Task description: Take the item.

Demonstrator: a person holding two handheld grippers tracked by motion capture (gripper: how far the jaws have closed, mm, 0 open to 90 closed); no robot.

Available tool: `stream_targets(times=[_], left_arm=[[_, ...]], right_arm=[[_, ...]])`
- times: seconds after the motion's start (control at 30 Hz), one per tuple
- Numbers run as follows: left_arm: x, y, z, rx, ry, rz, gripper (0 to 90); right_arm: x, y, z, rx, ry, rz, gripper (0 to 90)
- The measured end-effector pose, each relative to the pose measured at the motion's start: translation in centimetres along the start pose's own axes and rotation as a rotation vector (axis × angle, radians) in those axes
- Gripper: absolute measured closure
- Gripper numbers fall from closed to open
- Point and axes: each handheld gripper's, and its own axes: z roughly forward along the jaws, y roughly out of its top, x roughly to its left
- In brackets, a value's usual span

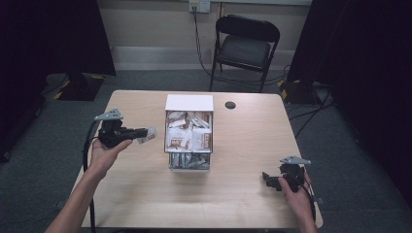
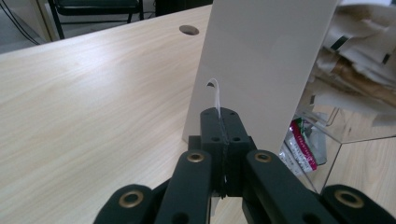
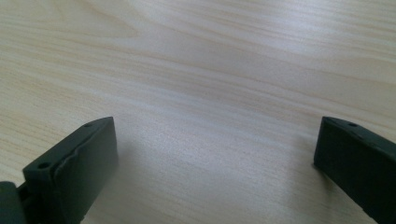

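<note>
Wooden table (image 1: 243, 145) carries box (image 1: 189, 133) of packets. Left gripper (image 1: 145, 133), left of box, pinching packet (image 1: 147, 135). Right gripper (image 1: 266, 178), right of box, jaws spread wide.

The high view looked forward and down from above the person's side onto the whole pale wooden bench (image 1: 243, 194). The left gripper view sat close beside the white-sided clear box of packets (image 2: 261, 56), shared with the high view (image 1: 189, 103). The right gripper view faced bare benchtop at close range.
</note>
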Motion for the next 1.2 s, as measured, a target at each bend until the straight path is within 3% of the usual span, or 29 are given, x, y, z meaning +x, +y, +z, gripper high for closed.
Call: stream_targets(times=[0.6, 0.8, 1.2], left_arm=[[0.4, -1.7, 2.7, 0.087, 0.004, 0.007, 90.0], [1.2, -2.7, 3.4, 0.109, 0.0, -0.023, 90.0], [1.4, -4.3, 5.9, 0.2, -0.005, -0.022, 90.0]], right_arm=[[0.0, 0.0, 0.0, 0.0, 0.0, 0.0, 0.0], [0.0, 0.0, 0.0, 0.0, 0.0, 0.0, 0.0], [0.0, 0.0, 0.0, 0.0, 0.0, 0.0, 0.0]])
